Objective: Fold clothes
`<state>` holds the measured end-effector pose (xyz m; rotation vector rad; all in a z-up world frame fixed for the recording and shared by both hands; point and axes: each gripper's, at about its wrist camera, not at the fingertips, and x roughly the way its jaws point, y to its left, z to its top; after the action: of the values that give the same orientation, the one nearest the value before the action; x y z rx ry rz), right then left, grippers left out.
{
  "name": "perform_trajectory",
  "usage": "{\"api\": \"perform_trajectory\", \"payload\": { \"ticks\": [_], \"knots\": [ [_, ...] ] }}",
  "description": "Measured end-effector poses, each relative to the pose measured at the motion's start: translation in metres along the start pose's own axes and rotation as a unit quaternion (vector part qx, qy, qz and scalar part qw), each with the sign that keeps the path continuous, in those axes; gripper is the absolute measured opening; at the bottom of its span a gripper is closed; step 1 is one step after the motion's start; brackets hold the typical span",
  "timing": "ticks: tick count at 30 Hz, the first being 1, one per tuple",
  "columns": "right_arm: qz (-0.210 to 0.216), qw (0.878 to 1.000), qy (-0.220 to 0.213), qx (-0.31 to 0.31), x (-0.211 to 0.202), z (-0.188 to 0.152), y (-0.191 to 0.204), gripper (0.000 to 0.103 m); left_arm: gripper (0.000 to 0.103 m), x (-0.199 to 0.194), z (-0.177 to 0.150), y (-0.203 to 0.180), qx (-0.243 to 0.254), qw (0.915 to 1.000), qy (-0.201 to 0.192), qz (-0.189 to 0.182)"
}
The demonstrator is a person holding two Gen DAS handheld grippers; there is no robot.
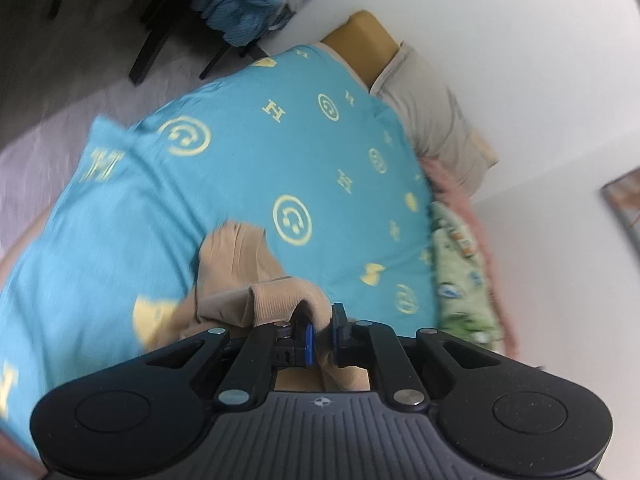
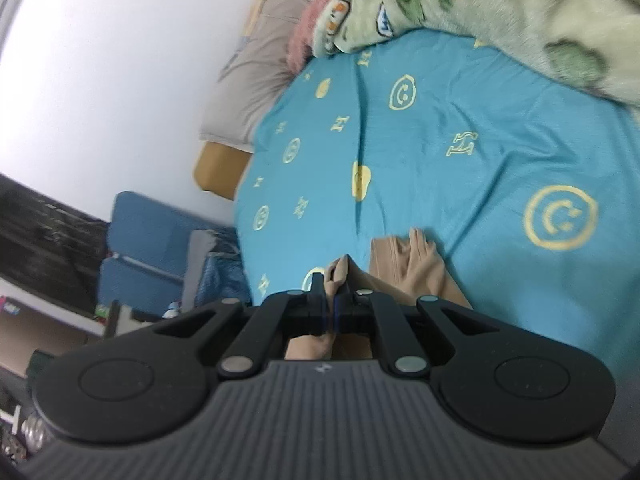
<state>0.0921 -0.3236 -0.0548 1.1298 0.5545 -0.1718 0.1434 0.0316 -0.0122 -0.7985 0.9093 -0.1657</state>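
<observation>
Bedroom, white walls; bed under a turquoise cotton sheet with yellow printed emblems [image 1: 248, 168].

Left tool [image 1: 321, 330]: closed on a ribbed hem of the tan, thin knit garment [image 1: 236, 256], cloth pinched between the blue pads. Right tool [image 2: 330, 300]: closed on another edge of the same garment [image 2: 408, 268], a small peak of fabric standing above the tips. Garment bunched and creased, apparently raised at both gripped points, remainder trailing onto the sheet near the bed's edge.

Risks, as judged: thin bites on both sides, so slippage likely under any sharp pull; bunched layers between the grips liable to fold crooked unless spread first; trailing cloth near the edge liable to slide off the bed.

View differences: left wrist alone shows dark chair legs [image 1: 148, 46] on grey floor; right wrist alone shows a blue seat [image 2: 144, 248]. Pale green fleece blanket with cartoon print [image 2: 500, 8] and grey pillow [image 2: 256, 80] visible in both. Motion blur on the left view; garment type undetermined.
</observation>
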Motion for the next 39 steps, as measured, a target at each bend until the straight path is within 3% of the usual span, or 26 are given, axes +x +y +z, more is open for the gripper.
{"api": "perform_trajectory", "payload": {
  "ticks": [4,11,17,24,25,27,28,29,30,31,32,35,38,39],
  "knots": [
    [-0.022,1.0,0.008,0.013,0.047,0.015,-0.008,0.007,0.009,0.056,0.024,-0.009,0.032,0.9991,0.012,0.025],
    [-0.048,0.998,0.033,-0.012,0.114,0.027,-0.03,0.007,0.01,0.126,0.035,0.009,0.072,0.9968,0.019,0.03],
    [-0.072,0.994,0.057,-0.062,0.142,0.027,-0.03,0.008,0.011,0.152,0.042,0.029,0.062,0.9964,0.039,0.041],
    [-0.064,0.993,0.08,-0.057,0.144,0.031,-0.037,0.009,0.013,0.153,0.044,0.029,0.077,0.9951,0.051,0.035],
    [-0.061,0.993,0.082,-0.066,0.143,0.031,-0.034,0.01,0.016,0.152,0.044,0.027,0.088,0.9941,0.053,0.034],
    [-0.052,0.99,0.089,-0.093,0.141,0.03,-0.025,0.01,0.04,0.15,0.042,0.019,0.118,0.9905,0.064,0.03],
    [-0.044,0.989,0.091,-0.11,0.139,0.03,-0.018,0.012,0.056,0.149,0.04,0.012,0.146,0.9862,0.072,0.029],
    [-0.036,0.987,0.091,-0.13,0.135,0.028,-0.011,0.02,0.062,0.145,0.037,0.003,0.175,0.9818,0.067,0.032],
    [-0.026,0.985,0.089,-0.147,0.131,0.026,-0.004,0.043,0.066,0.138,0.032,-0.005,0.2,0.9777,0.05,0.038],
    [-0.015,0.983,0.083,-0.163,0.126,0.024,0.003,0.059,0.077,0.131,0.027,-0.012,0.225,0.9729,0.033,0.044],
    [-0.004,0.981,0.078,-0.179,0.121,0.022,0.009,0.086,0.085,0.125,0.021,-0.018,0.247,0.9679,0.023,0.041],
    [0.019,0.972,0.058,-0.229,0.103,0.013,0.026,0.085,0.085,0.111,0.007,-0.025,0.286,0.9576,0.011,0.034],
    [0.027,0.958,0.043,-0.282,0.087,0.002,0.035,0.085,0.085,0.108,-0.006,-0.023,0.311,0.9489,0.006,0.051],
    [0.031,0.953,0.051,-0.296,0.087,0.0,0.036,0.072,0.085,0.112,-0.008,-0.022,0.313,0.9483,0.009,0.051]
  ]
}}
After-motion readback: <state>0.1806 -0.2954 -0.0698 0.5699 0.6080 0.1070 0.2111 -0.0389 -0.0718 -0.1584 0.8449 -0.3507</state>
